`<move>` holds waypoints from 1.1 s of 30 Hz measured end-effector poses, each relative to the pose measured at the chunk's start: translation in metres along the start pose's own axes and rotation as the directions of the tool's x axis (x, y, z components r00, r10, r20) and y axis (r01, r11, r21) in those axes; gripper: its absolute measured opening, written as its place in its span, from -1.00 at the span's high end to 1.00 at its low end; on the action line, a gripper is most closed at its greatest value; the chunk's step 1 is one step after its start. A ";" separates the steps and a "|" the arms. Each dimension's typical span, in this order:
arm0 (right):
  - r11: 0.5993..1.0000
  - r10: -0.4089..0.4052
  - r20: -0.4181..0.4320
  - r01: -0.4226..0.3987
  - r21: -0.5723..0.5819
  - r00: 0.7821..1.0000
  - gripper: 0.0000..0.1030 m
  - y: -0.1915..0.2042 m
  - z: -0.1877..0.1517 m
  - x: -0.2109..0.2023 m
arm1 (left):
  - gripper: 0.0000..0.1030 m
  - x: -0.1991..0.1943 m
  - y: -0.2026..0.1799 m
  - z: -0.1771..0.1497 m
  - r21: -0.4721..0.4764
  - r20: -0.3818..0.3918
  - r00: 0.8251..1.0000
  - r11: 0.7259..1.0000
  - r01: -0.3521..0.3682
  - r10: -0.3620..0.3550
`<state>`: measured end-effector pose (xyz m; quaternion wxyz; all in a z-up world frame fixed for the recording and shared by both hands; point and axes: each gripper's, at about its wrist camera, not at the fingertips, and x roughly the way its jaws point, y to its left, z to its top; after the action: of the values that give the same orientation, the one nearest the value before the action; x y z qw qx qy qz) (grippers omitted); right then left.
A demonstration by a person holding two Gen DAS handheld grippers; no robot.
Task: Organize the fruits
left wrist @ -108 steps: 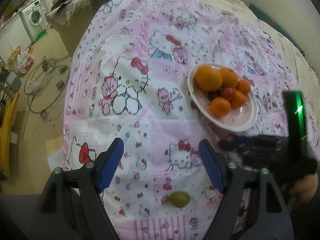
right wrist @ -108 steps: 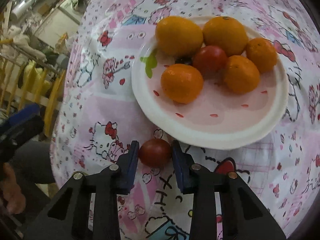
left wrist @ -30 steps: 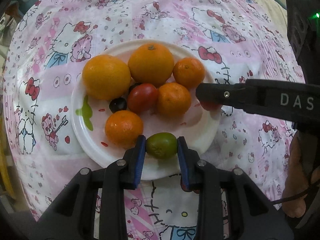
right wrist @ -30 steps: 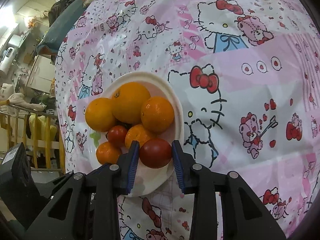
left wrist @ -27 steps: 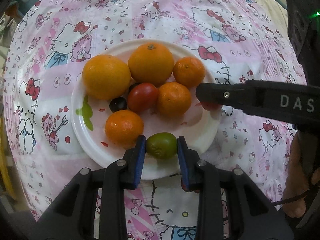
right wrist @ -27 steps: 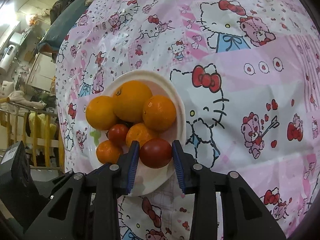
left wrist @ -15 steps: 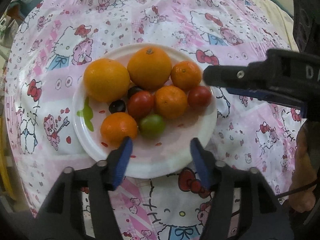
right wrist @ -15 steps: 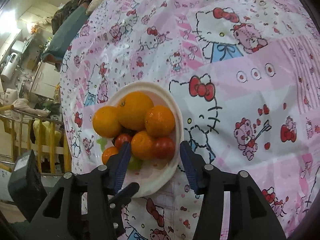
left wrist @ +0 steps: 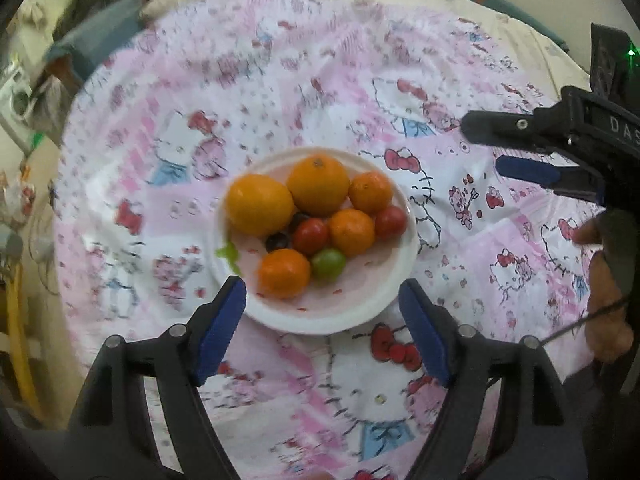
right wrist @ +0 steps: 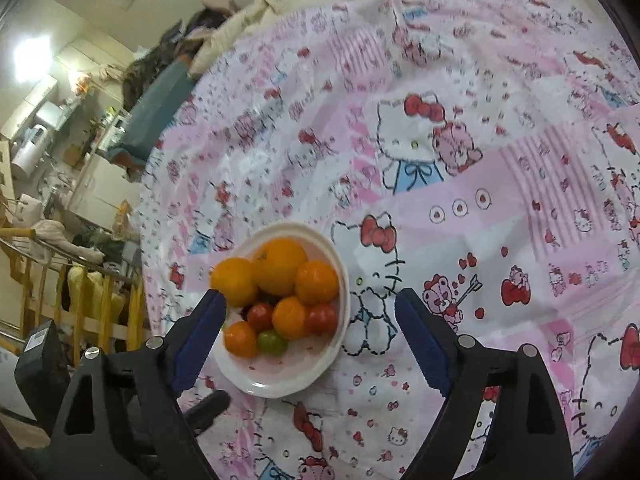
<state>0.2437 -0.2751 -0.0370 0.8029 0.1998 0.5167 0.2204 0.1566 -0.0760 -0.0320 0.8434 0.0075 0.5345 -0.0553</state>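
A white plate on the pink Hello Kitty cloth holds several oranges, two red tomatoes, a green fruit and a dark berry. My left gripper is open and empty, lifted above the plate's near rim. My right gripper is open and empty, raised above the plate, and it shows at the right of the left wrist view. The green fruit and the tomato lie at the front of the pile.
The printed cloth covers a bed-like surface that drops off at the left edge. Beyond it are a washing machine, a yellow rack and household clutter. A hand holds the right gripper.
Both grippers opened and let go: the green fruit and the red tomato now rest on the plate. Both grippers have since pulled back and up, away from the plate.
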 end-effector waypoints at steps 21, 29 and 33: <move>0.968 -0.154 0.266 0.200 -0.154 0.952 -0.99 0.067 -0.113 -0.058 | -0.99 -0.076 0.072 -0.067 -0.134 0.281 0.954 0.989 -0.069 0.104; 0.924 -0.223 0.350 0.311 -0.220 0.910 -1.00 0.095 -0.146 -0.049 | -0.99 -0.080 0.077 -0.079 -0.149 0.317 0.941 0.986 -0.077 0.122; 0.907 -0.257 0.361 0.353 -0.231 0.896 -1.00 0.098 -0.145 -0.040 | -0.99 -0.077 0.079 -0.080 -0.159 0.313 0.941 0.984 -0.080 0.127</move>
<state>0.0814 -0.2029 -0.0099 0.9216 0.0285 0.3653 0.1283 0.0599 0.0143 -0.0009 0.9192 -0.0344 0.3913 0.0274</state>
